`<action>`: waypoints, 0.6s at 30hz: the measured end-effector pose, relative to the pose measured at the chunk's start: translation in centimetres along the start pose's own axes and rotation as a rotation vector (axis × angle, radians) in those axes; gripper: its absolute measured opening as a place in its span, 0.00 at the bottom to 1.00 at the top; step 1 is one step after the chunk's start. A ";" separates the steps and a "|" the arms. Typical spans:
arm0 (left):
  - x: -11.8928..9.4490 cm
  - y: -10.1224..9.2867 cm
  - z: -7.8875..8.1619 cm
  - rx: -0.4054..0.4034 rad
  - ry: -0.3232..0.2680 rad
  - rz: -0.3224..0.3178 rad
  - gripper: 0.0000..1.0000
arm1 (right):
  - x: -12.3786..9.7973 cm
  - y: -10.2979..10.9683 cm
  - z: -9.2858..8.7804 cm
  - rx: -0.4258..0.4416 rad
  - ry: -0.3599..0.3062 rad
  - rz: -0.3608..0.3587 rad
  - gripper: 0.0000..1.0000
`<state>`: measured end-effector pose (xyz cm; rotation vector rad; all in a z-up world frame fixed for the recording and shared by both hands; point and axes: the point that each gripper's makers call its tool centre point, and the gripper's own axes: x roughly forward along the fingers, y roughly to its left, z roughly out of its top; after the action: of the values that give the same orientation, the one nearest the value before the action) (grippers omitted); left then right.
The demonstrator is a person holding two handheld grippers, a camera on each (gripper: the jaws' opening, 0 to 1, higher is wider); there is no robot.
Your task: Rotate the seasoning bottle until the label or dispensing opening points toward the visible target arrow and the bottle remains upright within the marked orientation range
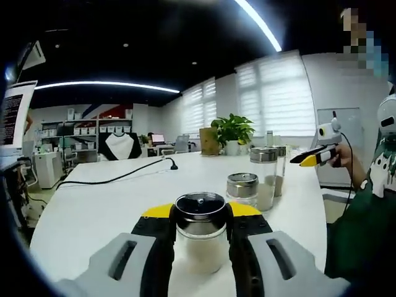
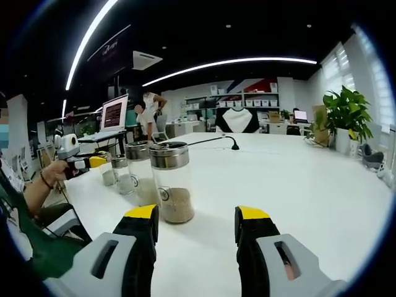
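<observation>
Seasoning bottle: short clear jar, shiny metal lid, pale contents. Stands upright on the white surface, near its front edge in the left gripper view. Left hand-held gripper is clamped on it, one yellow-tipped jaw against each side of the jar just under the lid. Judgement: a grip this high and level suits turning the jar about its own axis without tipping it. No target arrow or orientation mark can be made out; label not legible.

Right hand-held gripper: jaws apart, nothing between them. It hangs over the surface just short of a tall glass jar with brown granules at the bottom. Judgement: it is kept free, not needed for the turn.

Other jars: a second short lidded jar just behind the held one; taller ones behind that, in a loose row.

Surface: long white table, otherwise bare except for a black cable running across it.

Room: open office, potted plant at the far end, blinds on the windows, shelving with boxes, a lit monitor, strip lighting overhead.
</observation>
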<state>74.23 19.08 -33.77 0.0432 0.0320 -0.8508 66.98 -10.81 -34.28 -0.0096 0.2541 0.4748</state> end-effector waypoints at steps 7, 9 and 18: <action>0.2 -0.2 -0.1 0.004 0.046 -0.062 0.33 | 0.0 0.2 0.0 -0.004 0.004 0.002 0.49; 0.2 -0.2 -0.2 0.003 0.063 -0.094 0.33 | 0.0 0.2 0.0 -0.004 0.004 0.002 0.49; 0.3 -0.3 -0.4 0.015 0.130 -0.203 0.33 | 0.0 0.4 -0.1 -0.005 0.005 0.000 0.49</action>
<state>74.17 18.65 -34.17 0.1106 0.1540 -1.0506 66.78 -10.49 -34.33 -0.0151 0.2579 0.4755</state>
